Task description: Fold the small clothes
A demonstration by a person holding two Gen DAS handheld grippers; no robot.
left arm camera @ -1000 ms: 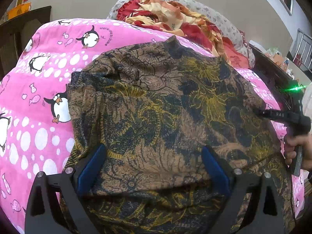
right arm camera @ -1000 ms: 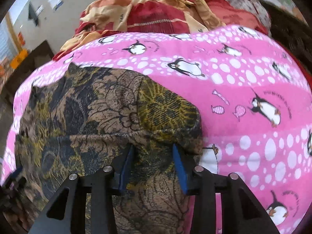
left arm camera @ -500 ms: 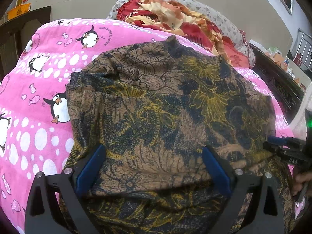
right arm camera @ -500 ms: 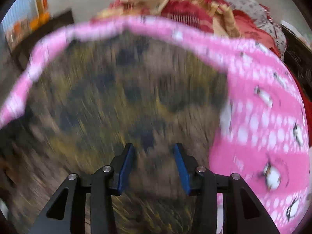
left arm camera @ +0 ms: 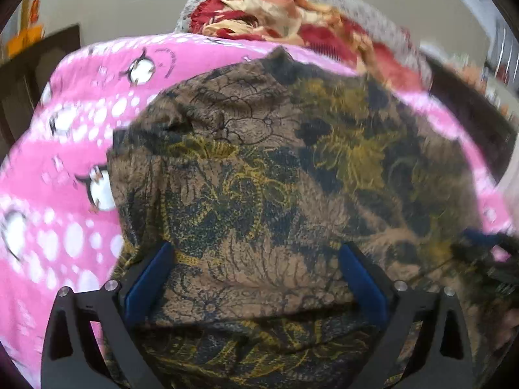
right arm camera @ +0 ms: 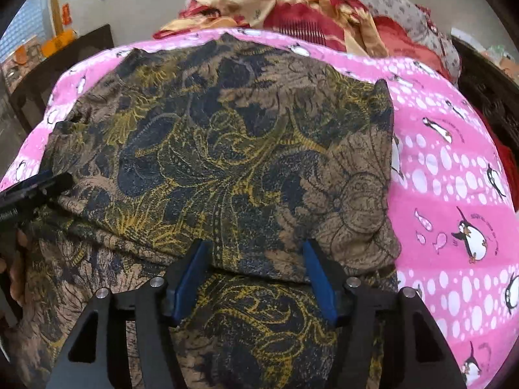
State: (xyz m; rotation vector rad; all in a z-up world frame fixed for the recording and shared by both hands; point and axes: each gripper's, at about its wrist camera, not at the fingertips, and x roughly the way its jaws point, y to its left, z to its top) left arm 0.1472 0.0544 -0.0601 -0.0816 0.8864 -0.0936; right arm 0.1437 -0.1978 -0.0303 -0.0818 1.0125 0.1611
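Note:
A brown garment with dark blue and yellow flower print (left arm camera: 259, 178) (right arm camera: 227, 146) lies spread on a pink penguin blanket (left arm camera: 65, 227) (right arm camera: 454, 194). One layer is folded over toward me, and its edge runs across both views just ahead of the pads. My left gripper (left arm camera: 253, 259) stands wide open over the near left part of the cloth. My right gripper (right arm camera: 256, 259) hovers over the near right part; its jaws are opening, with the fold edge lying between them and not pinched. Each gripper shows at the other view's edge: the right gripper (left arm camera: 486, 253), the left gripper (right arm camera: 35, 184).
A heap of red and orange bedding (left arm camera: 292, 9) (right arm camera: 292, 3) sits at the far end of the bed. Dark wooden furniture (left arm camera: 42, 52) (right arm camera: 81, 45) stands beyond the left side. A hand (right arm camera: 16, 275) holds the left gripper's handle.
My right gripper swung across the garment toward its near edge and its jaws spread wider. The cloth now lies folded with more of it in the right view. The left gripper stayed put.

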